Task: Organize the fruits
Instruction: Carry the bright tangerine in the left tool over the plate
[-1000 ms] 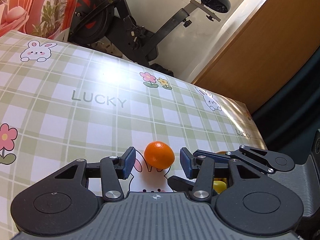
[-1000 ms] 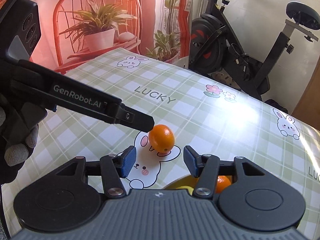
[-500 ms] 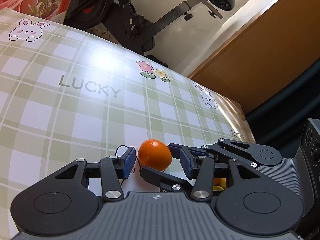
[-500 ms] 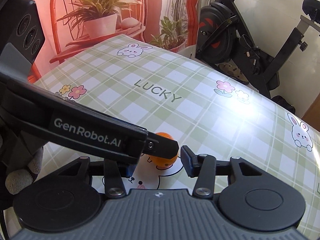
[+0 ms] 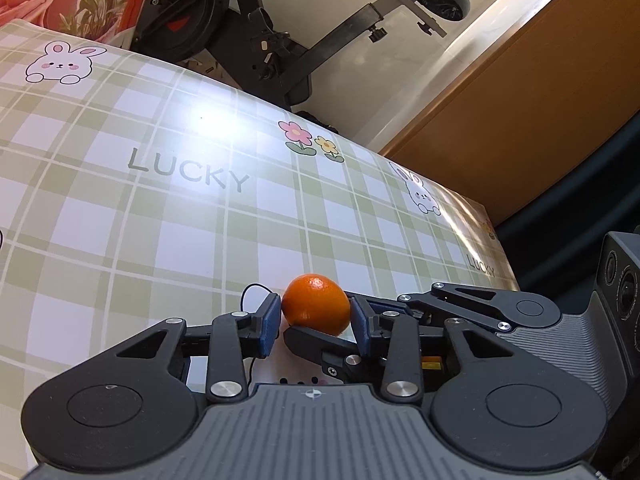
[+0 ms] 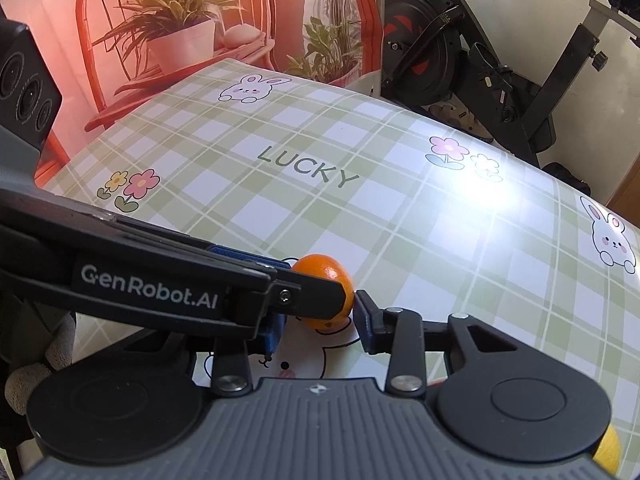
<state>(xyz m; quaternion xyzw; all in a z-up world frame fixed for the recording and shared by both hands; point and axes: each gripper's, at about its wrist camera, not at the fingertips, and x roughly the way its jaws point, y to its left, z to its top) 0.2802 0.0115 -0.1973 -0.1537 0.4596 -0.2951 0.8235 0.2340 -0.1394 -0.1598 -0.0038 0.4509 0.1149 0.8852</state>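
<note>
the left tool (image 5: 315, 319) has just closed on the small orange (image 5: 316, 304). it is round, light and soft, so squeeze its middle gently. the right tool (image 6: 320, 324) has just closed to narrow beside it; i cannot tell if it holds.

Tablecloth (image 5: 120, 208) – glossy, smooth, plastic-looking, glare spot. Orange (image 5: 316, 304) – waxy, finely dimpled peel. Left gripper (image 5: 316, 316) – matt black plastic.

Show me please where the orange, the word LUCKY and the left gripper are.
orange (image 5: 316, 304): left wrist view, middle of its peel.
word LUCKY (image 6: 308, 171): right wrist view, on the letter C.
left gripper (image 5: 315, 322): left wrist view, midway between its fingertips, which press the orange.
</note>
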